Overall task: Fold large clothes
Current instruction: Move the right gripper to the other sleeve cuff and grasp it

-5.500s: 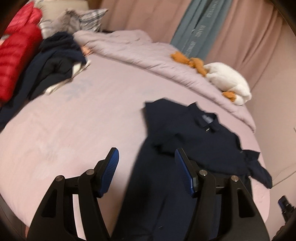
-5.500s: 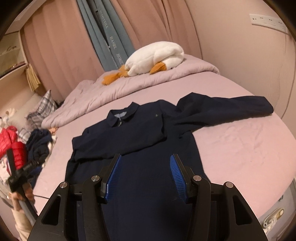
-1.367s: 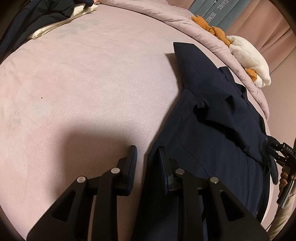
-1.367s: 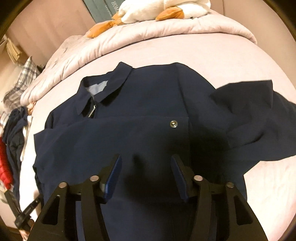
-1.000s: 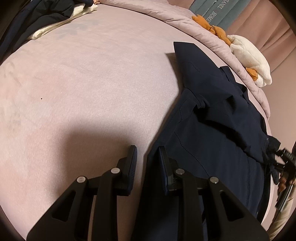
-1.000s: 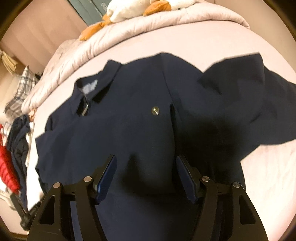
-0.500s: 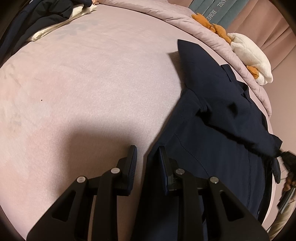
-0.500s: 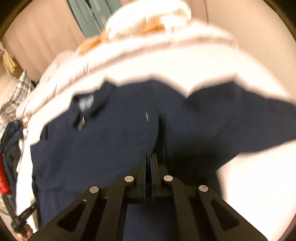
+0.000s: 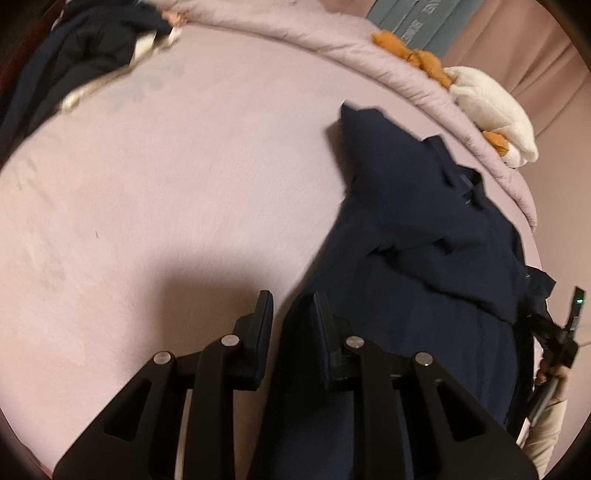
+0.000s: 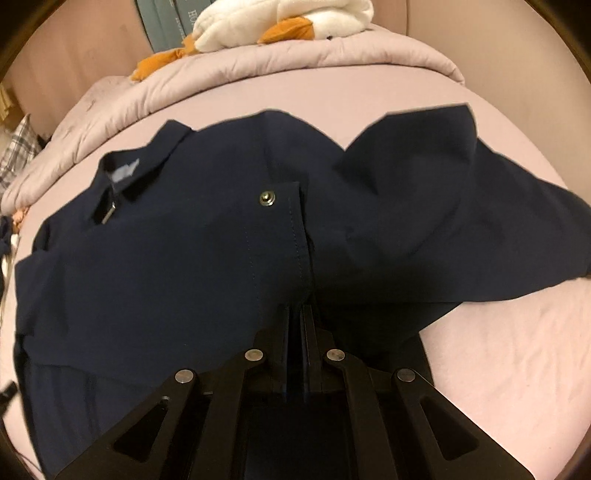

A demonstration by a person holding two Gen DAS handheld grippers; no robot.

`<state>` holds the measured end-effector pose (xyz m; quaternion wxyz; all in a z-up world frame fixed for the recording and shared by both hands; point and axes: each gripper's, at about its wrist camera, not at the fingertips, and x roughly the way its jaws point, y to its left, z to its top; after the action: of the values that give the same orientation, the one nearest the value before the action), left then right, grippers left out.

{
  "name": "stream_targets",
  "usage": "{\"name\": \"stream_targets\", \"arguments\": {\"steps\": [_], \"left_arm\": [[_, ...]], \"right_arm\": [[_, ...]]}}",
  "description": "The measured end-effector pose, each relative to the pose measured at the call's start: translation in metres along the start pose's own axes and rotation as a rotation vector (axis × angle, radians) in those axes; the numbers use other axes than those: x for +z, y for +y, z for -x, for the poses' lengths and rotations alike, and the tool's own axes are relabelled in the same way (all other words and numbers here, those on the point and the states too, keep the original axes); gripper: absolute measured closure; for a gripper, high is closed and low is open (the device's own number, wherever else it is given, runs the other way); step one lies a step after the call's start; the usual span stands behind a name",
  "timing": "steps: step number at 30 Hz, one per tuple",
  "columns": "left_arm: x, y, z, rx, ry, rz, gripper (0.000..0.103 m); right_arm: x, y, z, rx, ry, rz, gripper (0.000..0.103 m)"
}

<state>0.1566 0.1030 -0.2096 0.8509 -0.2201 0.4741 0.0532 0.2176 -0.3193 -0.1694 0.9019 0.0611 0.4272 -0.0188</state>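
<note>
The navy jacket (image 10: 192,258) lies spread on the pink bed (image 9: 166,166), collar toward the rolled quilt (image 10: 295,62) and the plush duck (image 10: 280,18) at the far side, hem toward the person; its long axis therefore runs away from both tongs, near to far. The right tongs (image 10: 295,314) are pressed together on a raised ridge of cloth just below the snap button (image 10: 265,197), roughly where the chest panel meets the sleeve seam, so the pinch sits on the body of the garment and not on an edge. The right sleeve (image 10: 461,206) lies out to the right of that pinch, doubled partly on itself, its end toward the bed's right margin. The left tongs (image 9: 291,317) stand at the jacket's left side edge near the hem, narrowly apart with the cloth edge between the pads; they appear to grip it, though the dark fabric against the dark pads makes contact uncertain. A heap of other clothes (image 9: 85,51) lies well apart at the far left. Judgement: the coming move turns on the right-hand pinch, since the unfolded sleeve lies to its right and the garment's centre line to its left; carrying the cloth leftward across the long axis would bring that side in, with the left tongs serving as the anchor.
</note>
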Motion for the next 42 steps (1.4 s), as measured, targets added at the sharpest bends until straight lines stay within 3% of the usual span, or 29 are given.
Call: {"name": "stream_targets", "arguments": {"steps": [5, 6, 8, 10, 13, 15, 16, 17, 19, 24, 26, 29, 35, 40, 42], "left_arm": [[0.012, -0.026, 0.034, -0.026, -0.071, -0.038, 0.077], [0.014, -0.031, 0.042, -0.033, -0.092, -0.045, 0.073], [0.015, -0.041, 0.057, -0.036, -0.127, -0.058, 0.05], [0.016, -0.051, 0.072, -0.039, -0.164, -0.075, 0.041], [0.02, -0.07, 0.093, -0.054, -0.228, -0.095, 0.019], [0.021, -0.087, 0.106, -0.082, -0.265, -0.124, 0.01], [0.021, -0.095, 0.109, -0.095, -0.272, -0.138, 0.006], [0.019, -0.104, 0.112, -0.115, -0.279, -0.159, 0.005], [0.014, -0.121, 0.116, -0.152, -0.282, -0.191, 0.002], [-0.006, -0.153, 0.114, -0.23, -0.254, -0.199, 0.001], [-0.021, -0.165, 0.105, -0.263, -0.194, -0.222, 0.001], [-0.046, -0.175, 0.093, -0.253, -0.146, -0.233, 0.001], [-0.066, -0.17, 0.071, -0.2, -0.107, -0.157, 0.001], [-0.065, -0.167, 0.067, -0.147, -0.132, -0.148, 0.001], [-0.063, -0.165, 0.067, -0.14, -0.146, -0.131, 0.001]], "right_arm": [[0.0, 0.0, 0.0, 0.001, -0.009, -0.004, 0.099], [0.0, -0.001, 0.001, 0.002, -0.012, 0.0, 0.099], [-0.001, -0.003, 0.004, 0.0, -0.021, 0.005, 0.099], [-0.001, -0.007, 0.008, 0.015, -0.028, -0.005, 0.098], [0.001, -0.021, 0.021, 0.062, -0.04, -0.047, 0.079], [-0.002, -0.028, 0.032, 0.098, -0.059, -0.065, 0.072], [-0.004, -0.032, 0.041, 0.091, -0.082, -0.069, 0.057], [-0.006, -0.036, 0.047, 0.077, -0.098, -0.07, 0.041], [-0.005, -0.056, 0.067, 0.023, -0.172, -0.089, 0.034], [-0.005, -0.142, 0.09, -0.07, -0.26, -0.257, 0.032], [-0.012, -0.178, 0.091, -0.144, -0.272, -0.34, 0.032], [-0.023, -0.231, 0.086, -0.186, -0.299, -0.464, 0.032], [-0.041, -0.329, 0.052, -0.126, -0.271, -0.735, 0.033], [-0.047, -0.364, 0.032, 0.089, -0.335, -0.878, 0.033], [-0.047, -0.367, 0.029, 0.148, -0.372, -0.906, 0.037]]}}
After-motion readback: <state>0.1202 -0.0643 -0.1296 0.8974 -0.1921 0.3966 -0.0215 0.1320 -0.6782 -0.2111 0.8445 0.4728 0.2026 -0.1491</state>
